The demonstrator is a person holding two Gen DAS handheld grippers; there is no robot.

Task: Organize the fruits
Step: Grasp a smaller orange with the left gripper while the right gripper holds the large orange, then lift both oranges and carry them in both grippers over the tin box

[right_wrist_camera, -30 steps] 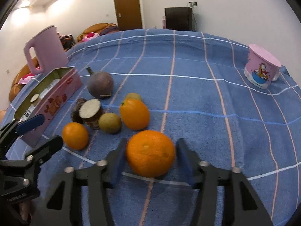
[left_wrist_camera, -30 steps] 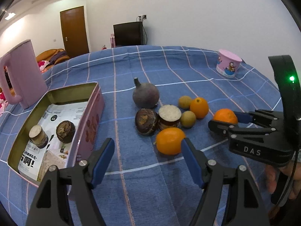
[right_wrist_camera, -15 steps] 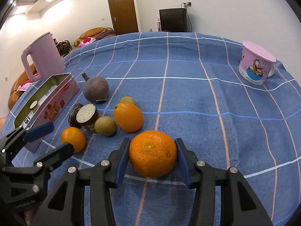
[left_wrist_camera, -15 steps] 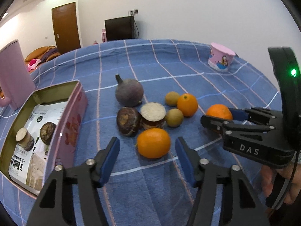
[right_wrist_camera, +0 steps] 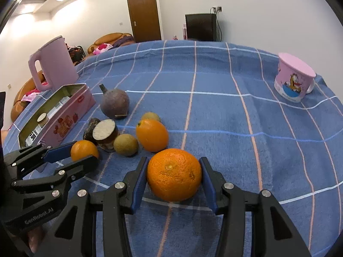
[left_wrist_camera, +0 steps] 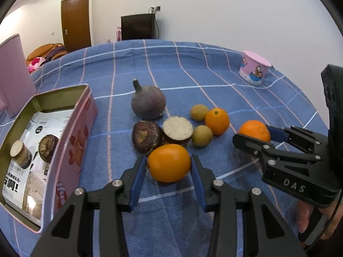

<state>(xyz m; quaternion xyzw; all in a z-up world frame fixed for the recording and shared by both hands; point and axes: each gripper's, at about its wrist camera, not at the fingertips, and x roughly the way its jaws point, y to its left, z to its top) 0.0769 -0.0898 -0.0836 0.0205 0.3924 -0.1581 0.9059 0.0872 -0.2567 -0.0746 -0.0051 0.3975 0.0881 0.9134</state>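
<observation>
My left gripper [left_wrist_camera: 168,160] is closing on a smooth orange [left_wrist_camera: 169,162] that rests on the blue checked cloth; both blue pads touch its sides. The same gripper [right_wrist_camera: 84,153] and orange [right_wrist_camera: 83,150] show in the right wrist view. My right gripper [right_wrist_camera: 174,160] is shut on a bigger, rough-skinned orange [right_wrist_camera: 173,176], also on the cloth; it appears as well in the left wrist view [left_wrist_camera: 253,133]. Between them lie a third orange [left_wrist_camera: 216,117], two small brownish-green fruits [left_wrist_camera: 201,136], two brown cut pieces [left_wrist_camera: 176,128] and a round purple fruit [left_wrist_camera: 148,102].
An open pink tin [left_wrist_camera: 81,132] stands at the left with two brown pieces inside on printed paper. A pink kettle [right_wrist_camera: 53,64] stands behind it. An upturned pink cartoon cup [right_wrist_camera: 293,79] sits at the far right. A hand [left_wrist_camera: 308,218] holds the right gripper.
My left gripper moved forward around the smooth orange and its jaws narrowed until the pads met it. The right gripper stayed shut on its orange.
</observation>
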